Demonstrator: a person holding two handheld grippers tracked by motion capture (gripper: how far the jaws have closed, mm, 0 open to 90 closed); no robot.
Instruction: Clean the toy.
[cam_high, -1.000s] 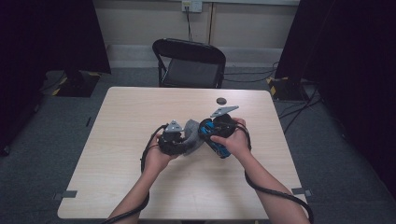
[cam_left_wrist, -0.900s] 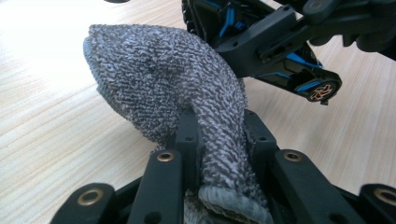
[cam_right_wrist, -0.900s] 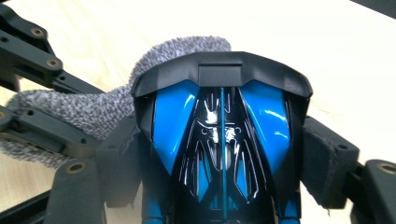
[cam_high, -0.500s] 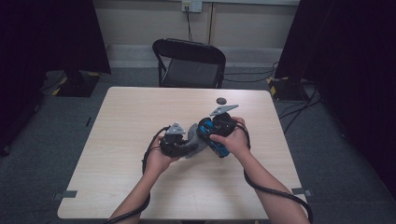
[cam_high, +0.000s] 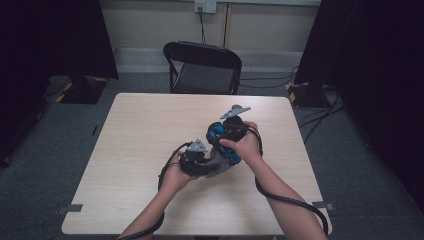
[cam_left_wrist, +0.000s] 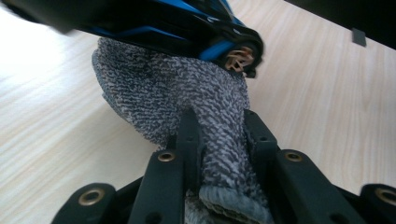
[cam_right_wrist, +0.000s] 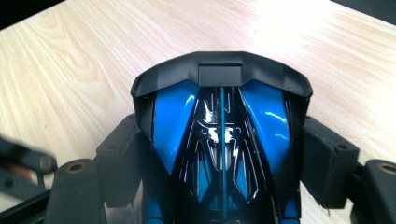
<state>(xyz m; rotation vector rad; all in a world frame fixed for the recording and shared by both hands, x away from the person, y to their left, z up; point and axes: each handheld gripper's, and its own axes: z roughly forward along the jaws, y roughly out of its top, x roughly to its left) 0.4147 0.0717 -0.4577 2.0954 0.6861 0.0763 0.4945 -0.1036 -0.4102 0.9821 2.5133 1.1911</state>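
A blue and black toy car (cam_right_wrist: 222, 135) sits between the jaws of my right gripper (cam_right_wrist: 222, 158), which is shut on its sides. In the high view the right gripper (cam_high: 226, 134) holds the toy car (cam_high: 218, 136) just above the table's middle. My left gripper (cam_left_wrist: 219, 135) is shut on a grey knitted cloth (cam_left_wrist: 187, 98). The cloth presses up against the toy car (cam_left_wrist: 163, 23) overhead. Seen from above, the left gripper (cam_high: 194, 161) is just left of and nearer than the right one, with the cloth (cam_high: 218, 165) bunched between them.
The light wooden table (cam_high: 135, 130) has bare surface on all sides of the hands. A black folding chair (cam_high: 202, 70) stands behind its far edge. Cables trail from both grippers along the forearms toward the near edge.
The left gripper has drawn the cloth slightly toward the near edge. The right gripper has shifted a little farther away with the car, covering a small dark object seen earlier on the table.
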